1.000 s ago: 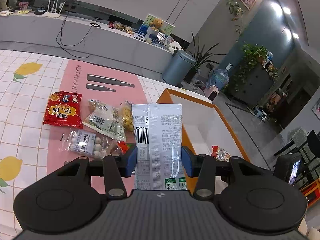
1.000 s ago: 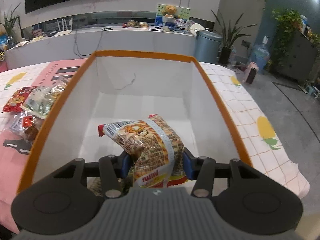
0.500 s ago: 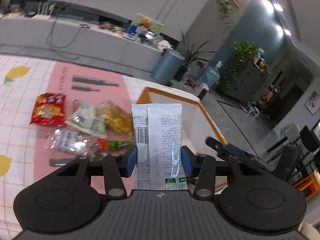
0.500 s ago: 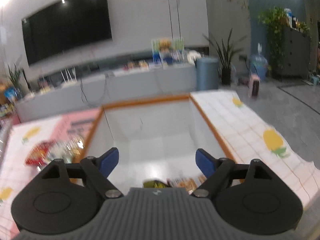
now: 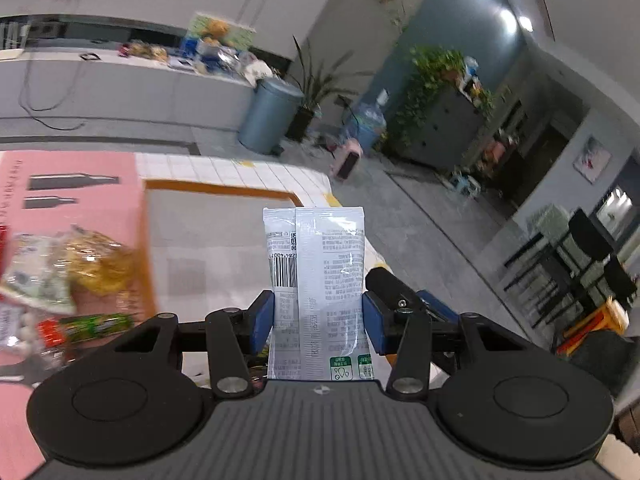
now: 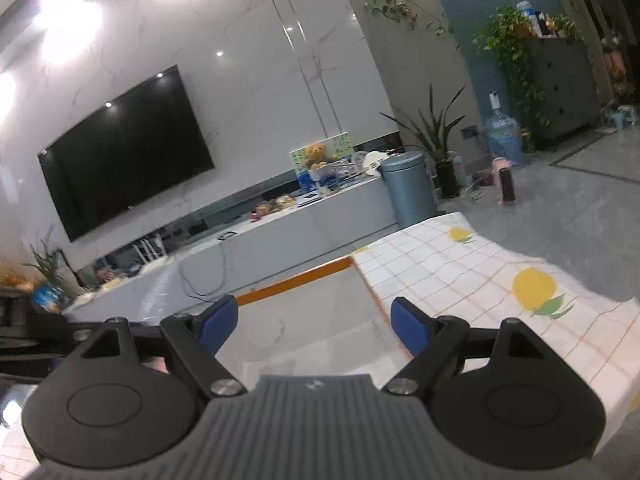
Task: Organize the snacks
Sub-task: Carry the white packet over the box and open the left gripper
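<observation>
My left gripper (image 5: 318,314) is shut on a white snack packet (image 5: 320,264) with a barcode, held upright over the near part of the white box with the orange rim (image 5: 216,189). Loose snacks lie left of the box on the pink mat: a yellow bag (image 5: 100,260), a green-and-white bag (image 5: 32,280) and a green-and-red stick (image 5: 94,325). My right gripper (image 6: 314,326) stands open with nothing between its blue pads, tilted up above the box's far right corner (image 6: 296,282). Part of the right gripper (image 5: 400,292) shows just right of the packet.
A checked tablecloth with lemons (image 6: 500,280) covers the table, whose edge drops off at the right. Beyond it stand a grey bin (image 6: 408,188), a long low counter (image 6: 280,232) and a wall television (image 6: 128,148). The pink mat (image 5: 68,208) lies left of the box.
My left gripper has carried the white packet rightward over the box. My right gripper has let go of the orange snack bag, opened wide, risen and rolled, now looking at the room.
</observation>
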The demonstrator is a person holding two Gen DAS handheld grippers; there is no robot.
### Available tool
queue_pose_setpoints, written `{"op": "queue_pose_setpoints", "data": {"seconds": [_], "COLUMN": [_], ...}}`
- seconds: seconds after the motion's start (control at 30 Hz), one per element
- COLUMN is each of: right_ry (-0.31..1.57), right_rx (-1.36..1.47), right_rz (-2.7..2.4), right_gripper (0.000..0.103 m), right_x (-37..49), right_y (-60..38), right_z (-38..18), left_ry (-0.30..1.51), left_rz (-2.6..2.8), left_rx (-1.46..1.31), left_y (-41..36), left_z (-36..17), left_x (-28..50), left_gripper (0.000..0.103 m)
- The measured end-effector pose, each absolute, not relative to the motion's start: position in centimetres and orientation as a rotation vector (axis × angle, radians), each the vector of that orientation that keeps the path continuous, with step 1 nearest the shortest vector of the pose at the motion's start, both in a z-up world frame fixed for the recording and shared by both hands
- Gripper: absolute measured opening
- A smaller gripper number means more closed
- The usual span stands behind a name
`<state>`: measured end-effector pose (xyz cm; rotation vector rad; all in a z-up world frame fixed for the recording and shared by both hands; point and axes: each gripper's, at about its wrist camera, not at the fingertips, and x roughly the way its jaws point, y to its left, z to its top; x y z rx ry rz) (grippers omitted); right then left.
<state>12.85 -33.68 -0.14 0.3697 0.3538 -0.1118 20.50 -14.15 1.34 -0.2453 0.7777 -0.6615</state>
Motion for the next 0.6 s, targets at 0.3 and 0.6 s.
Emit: {"op": "queue_pose_setpoints", "data": {"seconds": [0.3, 0.6], "right_ry": [0.365, 0.381], "right_rx": [0.429, 0.446], "right_rz": [-0.284, -0.190], "right_gripper": [0.078, 0.078], "right_x": [12.8, 13.3], "right_y": [-35.7, -34.3], "right_z": [-0.5, -0.4], "left_ry": [0.873, 0.885], "left_rz": [-0.614, -0.523], "left_rx": [-0.234, -0.185], "left_y": [-16.8, -16.0], "left_z": [-3.3, -4.6], "left_x": [23.8, 23.8], "left_gripper": [0.053, 0.053]}}
